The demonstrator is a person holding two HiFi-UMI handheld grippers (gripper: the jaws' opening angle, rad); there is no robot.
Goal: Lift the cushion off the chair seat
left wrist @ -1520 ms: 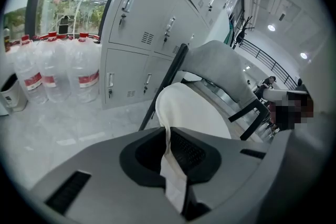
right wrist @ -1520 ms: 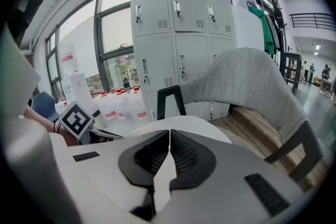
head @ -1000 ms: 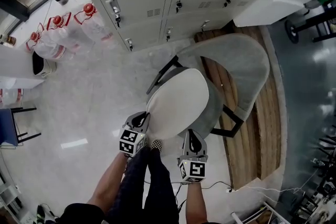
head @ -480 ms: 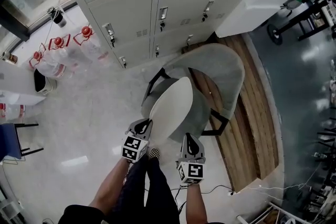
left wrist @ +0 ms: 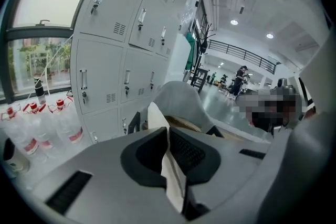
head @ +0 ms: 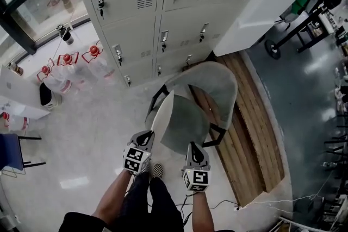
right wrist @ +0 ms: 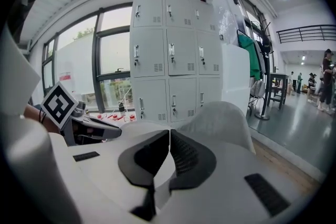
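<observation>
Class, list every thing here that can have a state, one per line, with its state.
cushion: raised off the seat, tilted, held at its near edge
chair: upright on the floor
left gripper: shut on cushion
right gripper: shut on cushion
lockers: doors shut
water bottles: upright, capped

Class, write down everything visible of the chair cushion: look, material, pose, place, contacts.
The cushion is a thin, rounded pad that looks like soft fabric. It is cream along its left rim and grey on the face turned toward the head camera. It stands tipped up steeply over the grey chair, near edge raised. The left gripper and right gripper each pinch that near edge, jaws shut on it. Whether its far edge touches the seat cannot be told.
</observation>
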